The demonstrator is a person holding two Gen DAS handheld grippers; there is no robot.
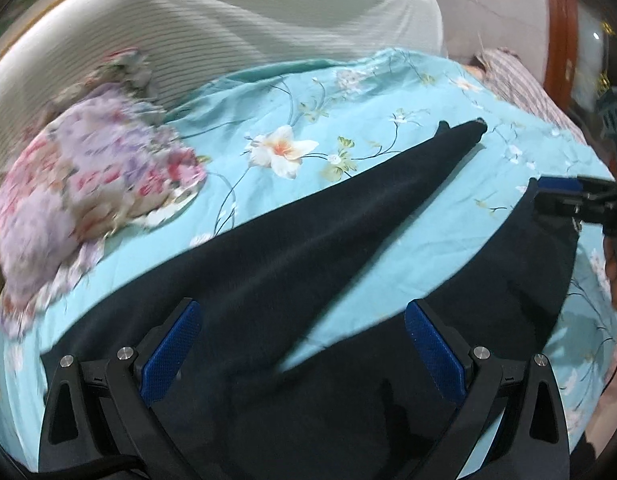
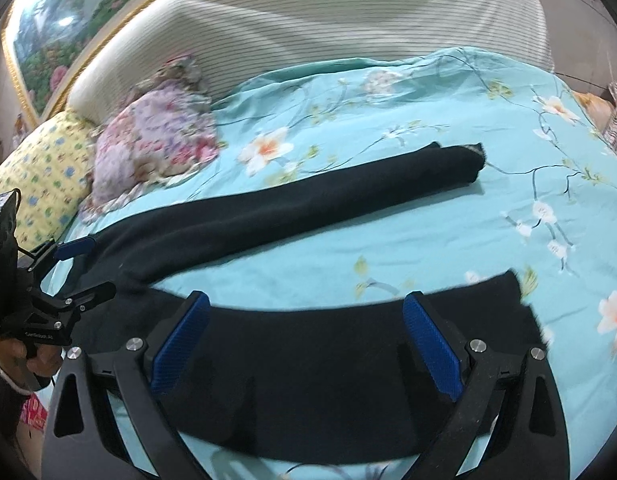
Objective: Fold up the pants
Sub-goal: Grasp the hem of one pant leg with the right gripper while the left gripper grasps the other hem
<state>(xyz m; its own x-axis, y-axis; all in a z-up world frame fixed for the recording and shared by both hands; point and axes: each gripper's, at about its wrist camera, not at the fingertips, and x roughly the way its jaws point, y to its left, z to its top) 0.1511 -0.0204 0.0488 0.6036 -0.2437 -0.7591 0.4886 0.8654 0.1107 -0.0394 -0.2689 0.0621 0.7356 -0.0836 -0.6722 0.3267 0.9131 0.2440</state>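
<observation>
Dark navy pants [image 1: 308, 248] lie spread on a turquoise floral bedsheet [image 1: 348, 120], the two legs splayed apart. My left gripper [image 1: 302, 336] is open above the crotch area, its blue pads wide apart. My right gripper [image 2: 306, 328] is open over the near leg of the pants [image 2: 328, 360], near its cuff end. The far leg [image 2: 308, 208] stretches toward the right. In the left wrist view the right gripper [image 1: 564, 196] shows at the edge of one leg. In the right wrist view the left gripper [image 2: 76, 268] sits at the waist end.
A crumpled floral garment [image 1: 92, 184] lies at the left on the bed. A striped white headboard cover [image 2: 348, 28] stands behind. A yellow patterned pillow [image 2: 40, 176] is at the far left. A striped cloth [image 1: 516, 80] lies at the far right.
</observation>
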